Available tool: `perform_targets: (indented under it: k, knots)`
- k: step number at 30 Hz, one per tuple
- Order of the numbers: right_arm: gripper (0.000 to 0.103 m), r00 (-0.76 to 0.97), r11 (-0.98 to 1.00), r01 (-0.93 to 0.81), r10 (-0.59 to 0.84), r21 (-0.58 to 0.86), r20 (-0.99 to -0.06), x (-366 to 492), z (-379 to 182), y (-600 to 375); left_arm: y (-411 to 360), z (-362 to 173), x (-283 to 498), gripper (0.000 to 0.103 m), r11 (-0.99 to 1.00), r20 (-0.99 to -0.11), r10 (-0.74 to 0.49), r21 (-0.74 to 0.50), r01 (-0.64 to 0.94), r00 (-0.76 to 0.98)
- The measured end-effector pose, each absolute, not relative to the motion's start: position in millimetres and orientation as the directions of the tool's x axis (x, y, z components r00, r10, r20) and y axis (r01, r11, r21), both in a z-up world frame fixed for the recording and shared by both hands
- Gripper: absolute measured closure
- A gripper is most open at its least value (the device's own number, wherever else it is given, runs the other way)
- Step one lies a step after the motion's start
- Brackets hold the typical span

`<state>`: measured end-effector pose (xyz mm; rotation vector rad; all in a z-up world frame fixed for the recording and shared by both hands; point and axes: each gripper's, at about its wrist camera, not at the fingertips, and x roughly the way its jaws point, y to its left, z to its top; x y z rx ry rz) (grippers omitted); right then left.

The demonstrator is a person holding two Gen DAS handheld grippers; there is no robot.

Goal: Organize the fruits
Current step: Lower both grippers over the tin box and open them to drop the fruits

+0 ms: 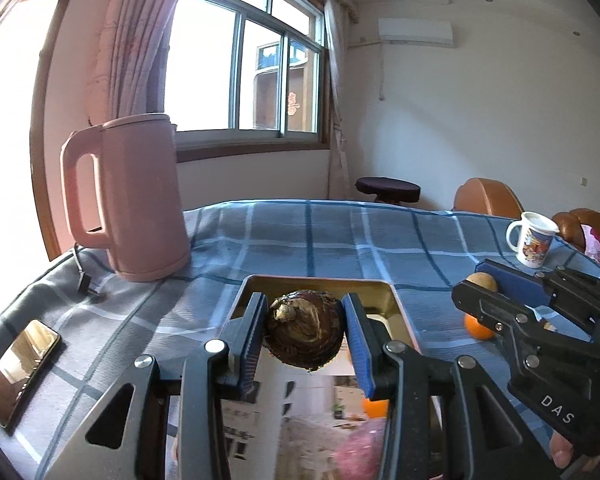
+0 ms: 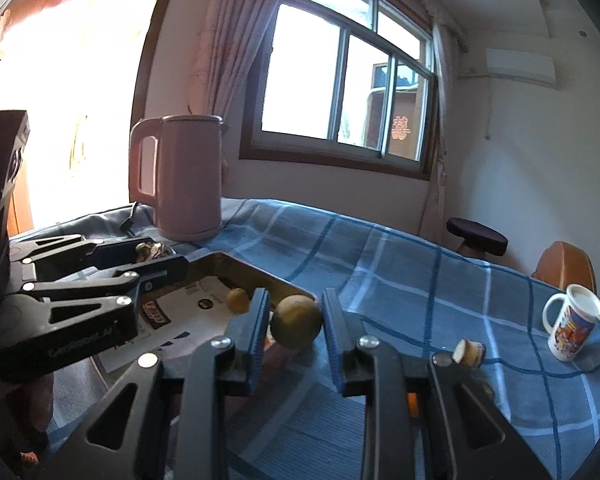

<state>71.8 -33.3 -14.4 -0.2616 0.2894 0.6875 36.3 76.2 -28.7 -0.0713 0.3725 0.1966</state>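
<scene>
While clamped: taro [image 1: 305,330], tan fruit [image 2: 296,322]

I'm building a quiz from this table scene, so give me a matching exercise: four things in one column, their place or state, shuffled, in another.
Things:
1. kettle
2. mug
3. phone
4. brown scaly fruit

Places or states:
A. lying flat near the table's left edge
B. clamped in the left gripper
C. standing by the window, handle facing left
D. standing at the far right of the cloth

Pairs: 1-C, 2-D, 3-A, 4-B
</scene>
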Motion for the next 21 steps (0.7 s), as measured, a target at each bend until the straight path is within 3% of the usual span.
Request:
perform_targets:
  k: [21]
  knots:
    - [0.073, 0.675, 0.679, -0.715, 0.611, -0.164, -0.413, 73.4, -26.8, 21.2, 113.0, -36.6, 39.1, 0.062, 0.964, -0.431, 0.229, -0.026, -0.265, 0.873]
